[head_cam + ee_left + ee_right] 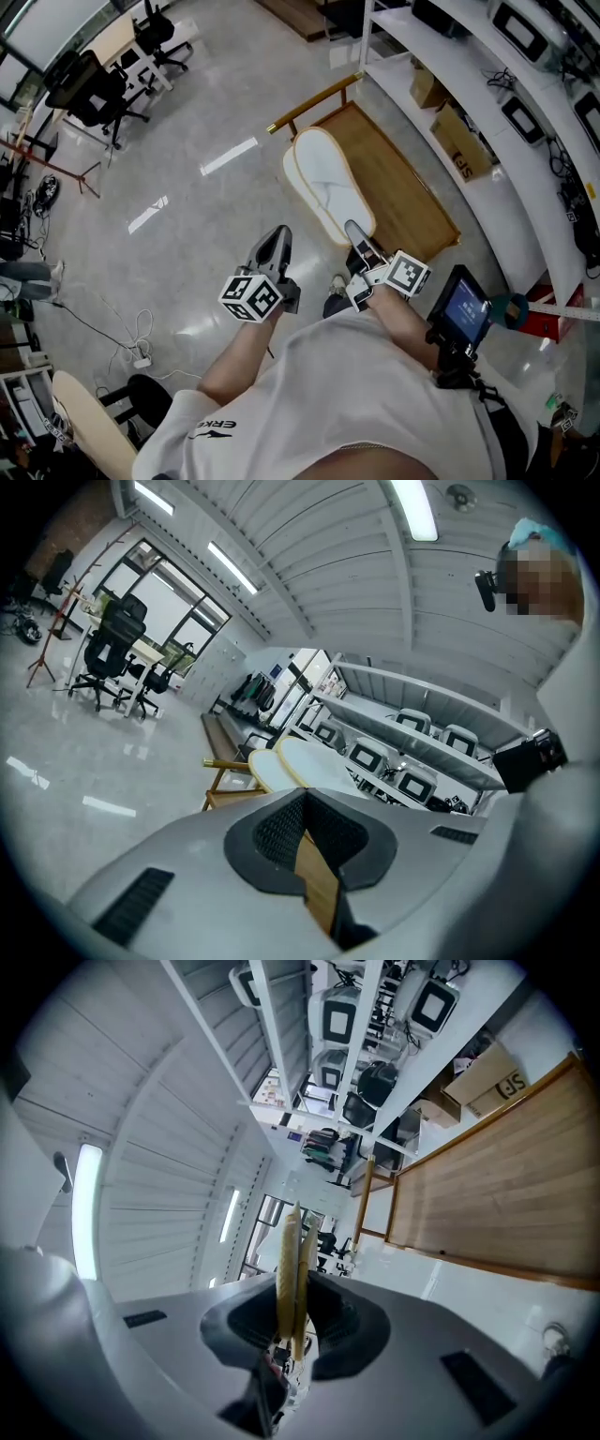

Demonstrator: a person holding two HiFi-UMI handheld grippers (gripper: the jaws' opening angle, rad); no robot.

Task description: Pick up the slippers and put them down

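Two pale slippers (323, 183), laid flat against each other, are clamped by one end in your right gripper (360, 236). Its jaws stand only a little apart and press on the pair from both sides. In the right gripper view the slippers (286, 1251) appear edge-on, as two thin yellowish rims standing between the dark pads (342, 1321) and reaching out past the jaw tips.

From the head view, the slippers hang in the air over the near left corner of a low wooden platform (412, 202). Their white face is turned up and their far end points toward the platform's wooden rail (314, 101).

Your left gripper (274, 246) is just to the left of the right one, over the grey floor (187, 234), and is clear of the slippers. Its jaws are closed with the tips meeting, and they grip nothing. In the left gripper view the closed tips (302, 799) sit in front, with the two slipper ovals (309, 761) beyond them.

White shelving (487, 112) with cardboard boxes (459, 141) runs along the right of the platform.
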